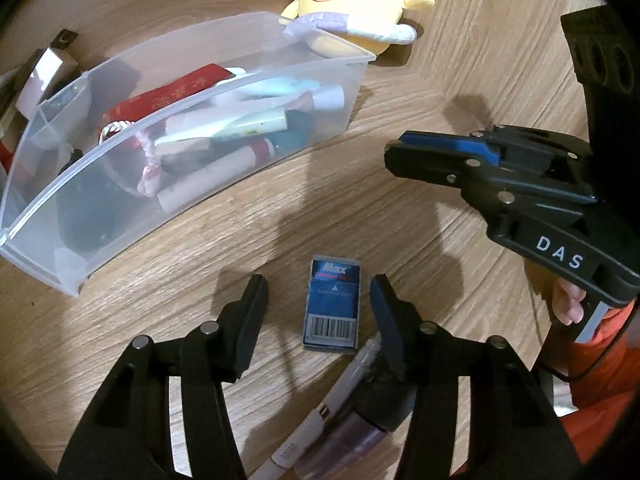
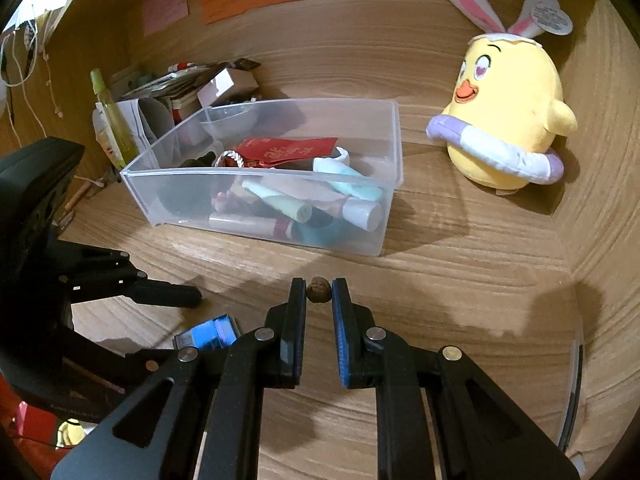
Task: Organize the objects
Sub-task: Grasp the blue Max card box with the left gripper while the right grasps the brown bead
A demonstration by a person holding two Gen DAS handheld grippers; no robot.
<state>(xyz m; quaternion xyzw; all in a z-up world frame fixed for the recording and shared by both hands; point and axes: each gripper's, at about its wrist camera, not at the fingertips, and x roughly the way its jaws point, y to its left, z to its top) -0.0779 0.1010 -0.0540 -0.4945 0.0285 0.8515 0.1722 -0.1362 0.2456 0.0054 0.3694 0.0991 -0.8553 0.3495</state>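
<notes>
Brown nut: a small round brown nut (image 2: 319, 289), low centre of the right wrist view, pinched at the tips of the right gripper (image 2: 319, 290), clear of the tabletop (image 2: 460, 280).
Right gripper: jaws clenched on the nut; in the left wrist view it enters from the right edge (image 1: 396, 156).
Blue staple box: a "Max" box (image 1: 333, 305) lies flat on the tabletop, lower centre of the left wrist view, barcode end nearest the camera.
Left gripper: the left gripper (image 1: 318, 300) straddles the box, jaws released, a gap on each side.
Pen: a white pen (image 1: 320, 412) lies at bottom centre, beside a purple tube (image 1: 352, 436).
Clear bin: a clear plastic bin (image 2: 256, 184) sits in mid-frame of the right wrist view, holding tubes, a red packet and a braided cord.
Plush chick: a yellow chick (image 2: 508, 120) with bunny ears stands upright at upper right, well apart from the bin.
</notes>
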